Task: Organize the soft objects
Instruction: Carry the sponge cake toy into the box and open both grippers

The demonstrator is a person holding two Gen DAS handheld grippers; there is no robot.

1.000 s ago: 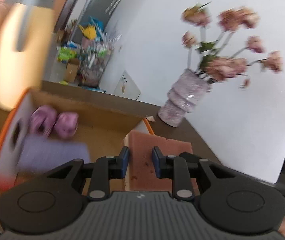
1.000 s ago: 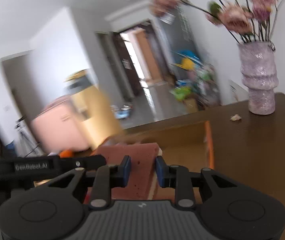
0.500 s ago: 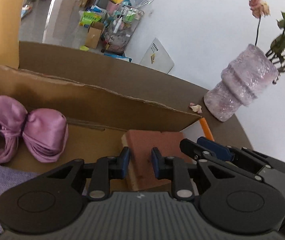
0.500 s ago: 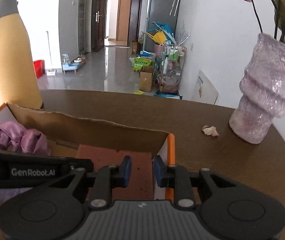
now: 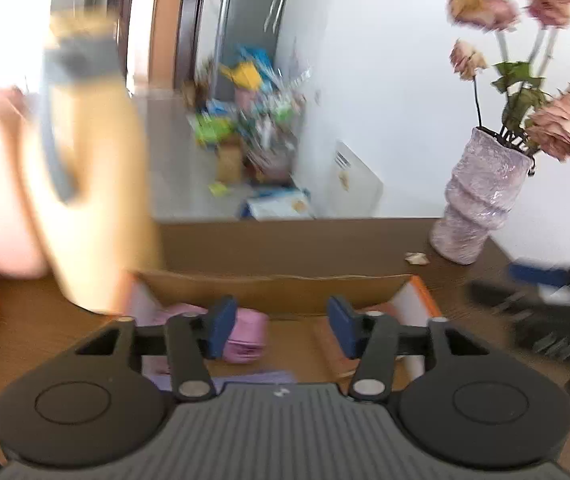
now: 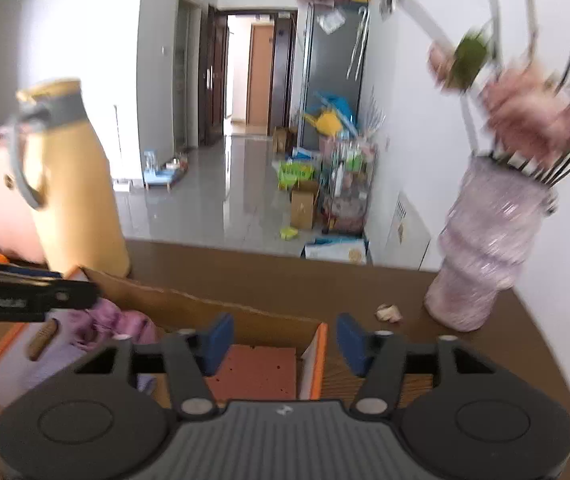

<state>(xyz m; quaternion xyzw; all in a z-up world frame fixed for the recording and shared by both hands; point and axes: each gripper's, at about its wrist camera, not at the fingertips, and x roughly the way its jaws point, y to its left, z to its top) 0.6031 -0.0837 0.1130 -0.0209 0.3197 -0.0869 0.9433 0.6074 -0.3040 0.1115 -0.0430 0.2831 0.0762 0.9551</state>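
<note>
The cardboard box point(image 6: 245, 320) on the brown surface point(image 6: 465, 360) now holds the reddish sponge block point(image 6: 253, 376), lying flat in its right end beside the orange-edged wall. A second ago both tools pinched that block; now the left tool point(image 5: 281, 328) and right tool point(image 6: 285, 344) are opening, jaws spread with nothing between them, so the block looks delivered. It is porous, slab-like, with dark specks. A purple cloth bundle point(image 5: 245, 336) sits further left
</note>
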